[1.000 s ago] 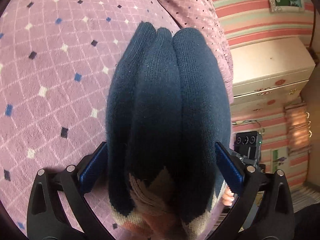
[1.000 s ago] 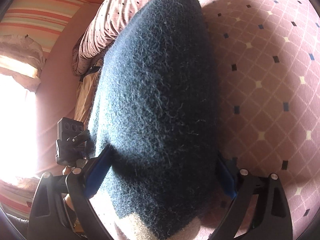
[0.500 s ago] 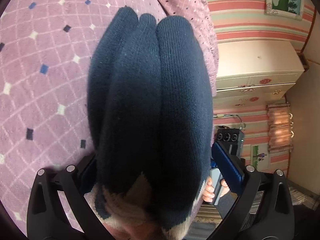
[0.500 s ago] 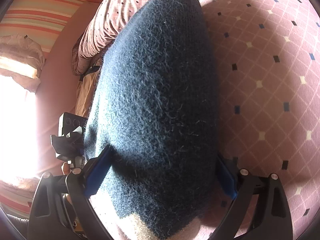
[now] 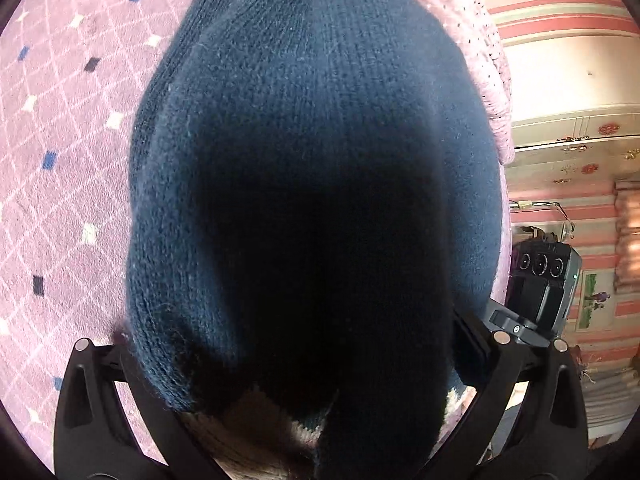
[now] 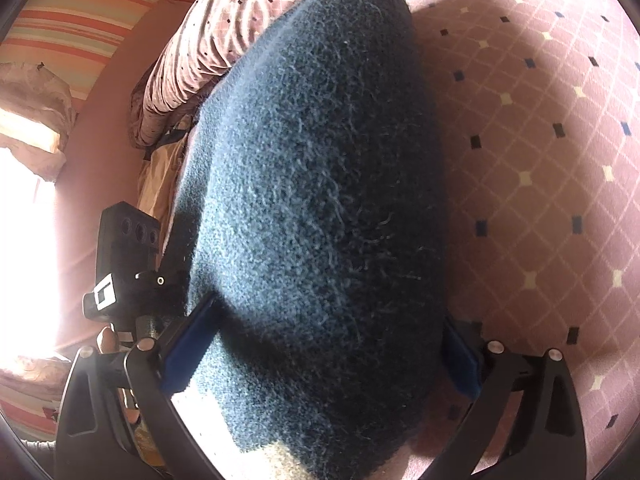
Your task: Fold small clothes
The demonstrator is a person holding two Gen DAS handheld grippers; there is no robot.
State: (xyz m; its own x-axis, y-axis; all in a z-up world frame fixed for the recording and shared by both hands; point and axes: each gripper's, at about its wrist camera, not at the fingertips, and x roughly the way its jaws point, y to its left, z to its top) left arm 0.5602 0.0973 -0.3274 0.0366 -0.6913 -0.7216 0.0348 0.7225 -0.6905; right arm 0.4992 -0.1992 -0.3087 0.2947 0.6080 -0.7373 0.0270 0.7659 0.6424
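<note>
A navy knitted garment (image 5: 316, 184) with a cream and pink patterned band near its lower edge fills the left wrist view, bunched in thick folds. My left gripper (image 5: 296, 360) is shut on it, the fingers mostly buried in the wool. In the right wrist view the same navy garment (image 6: 320, 208) hangs as one broad fuzzy sheet, and my right gripper (image 6: 320, 356) is shut on it with blue pads (image 6: 188, 344) pressed against both sides. Both grippers hold it over a pink diamond-patterned bedspread (image 5: 68, 128). The other gripper's camera block (image 6: 128, 236) shows at the left.
A rumpled pink dotted quilt (image 6: 200, 48) lies at the bed's far side. A cream cabinet (image 5: 568, 128) stands by a striped wall (image 5: 560, 12). The right gripper's camera block (image 5: 544, 272) shows at right. A person's fingers (image 6: 108, 336) grip a handle.
In the left wrist view the garment has swung closer and spread wider, now covering most of the frame and both blue pads. The right wrist view is almost unchanged.
</note>
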